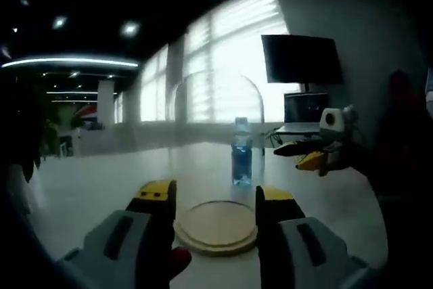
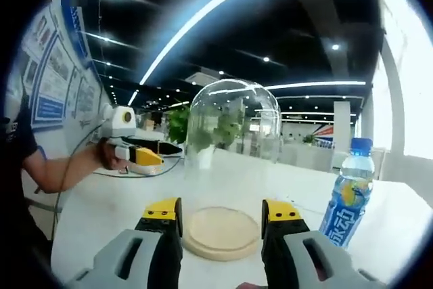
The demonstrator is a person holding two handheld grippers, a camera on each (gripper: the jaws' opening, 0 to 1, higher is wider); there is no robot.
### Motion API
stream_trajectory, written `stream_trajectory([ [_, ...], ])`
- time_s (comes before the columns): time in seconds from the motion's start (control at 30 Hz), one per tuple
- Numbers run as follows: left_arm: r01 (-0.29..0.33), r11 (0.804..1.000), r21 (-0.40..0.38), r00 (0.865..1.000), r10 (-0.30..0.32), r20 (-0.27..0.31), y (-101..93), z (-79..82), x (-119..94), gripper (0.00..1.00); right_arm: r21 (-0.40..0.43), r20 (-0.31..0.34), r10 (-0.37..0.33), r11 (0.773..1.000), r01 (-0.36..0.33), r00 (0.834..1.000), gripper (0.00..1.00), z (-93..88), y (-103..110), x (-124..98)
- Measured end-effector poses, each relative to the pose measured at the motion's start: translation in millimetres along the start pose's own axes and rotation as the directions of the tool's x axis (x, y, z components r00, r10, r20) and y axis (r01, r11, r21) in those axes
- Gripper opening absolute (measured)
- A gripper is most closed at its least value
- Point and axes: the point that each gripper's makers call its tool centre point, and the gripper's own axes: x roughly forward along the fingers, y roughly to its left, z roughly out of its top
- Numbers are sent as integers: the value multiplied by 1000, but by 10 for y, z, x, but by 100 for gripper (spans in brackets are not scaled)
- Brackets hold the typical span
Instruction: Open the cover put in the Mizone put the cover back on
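On the white surface (image 2: 122, 214):
Cover: a clear glass dome (image 2: 231, 141) stands upright on a round wooden base (image 2: 222, 231); closed over it, nothing inside.
Dome, left gripper view: faint outline (image 1: 216, 120) above the same base (image 1: 216, 227).
Mizone bottle: blue, capped, upright (image 2: 348, 202), just right of the dome in the right gripper view; behind the base (image 1: 241, 160) in the left gripper view.
Right gripper (image 2: 222, 211): jaws apart, either side of the base, holding nothing.
Left gripper (image 1: 215, 194): jaws apart, flanking the base, empty.
Background: monitor (image 1: 301, 59), laptop (image 1: 304, 112), bright windows (image 1: 203, 65), potted plant (image 2: 177, 125).
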Motion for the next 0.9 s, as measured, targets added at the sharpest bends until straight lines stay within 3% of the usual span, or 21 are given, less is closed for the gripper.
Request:
stream_trajectory([
  [0.13,6,1000,19,1000,-5,-14,48,80,10,48,-6,12,1,1000,-1,1000,43,99,-34,13],
  [0.3,6,998,58,1000,-6,0,122,258,24,48,-13,25,11,1000,-11,1000,45,254,-101,24],
  [0.5,66,998,22,998,-66,-22,146,435,96,50,23,50,36,999,-37,998,46,476,-185,41],
  [0.6,100,995,15,994,-99,-54,118,421,136,53,58,61,60,996,-64,996,49,557,-223,66],
  [0.8,133,991,-5,988,-133,-79,159,422,257,56,72,14,126,989,-126,992,53,522,-237,185],
  [0.9,182,983,-36,980,-184,-69,163,458,299,58,67,-5,164,984,-164,986,54,499,-215,250],
])
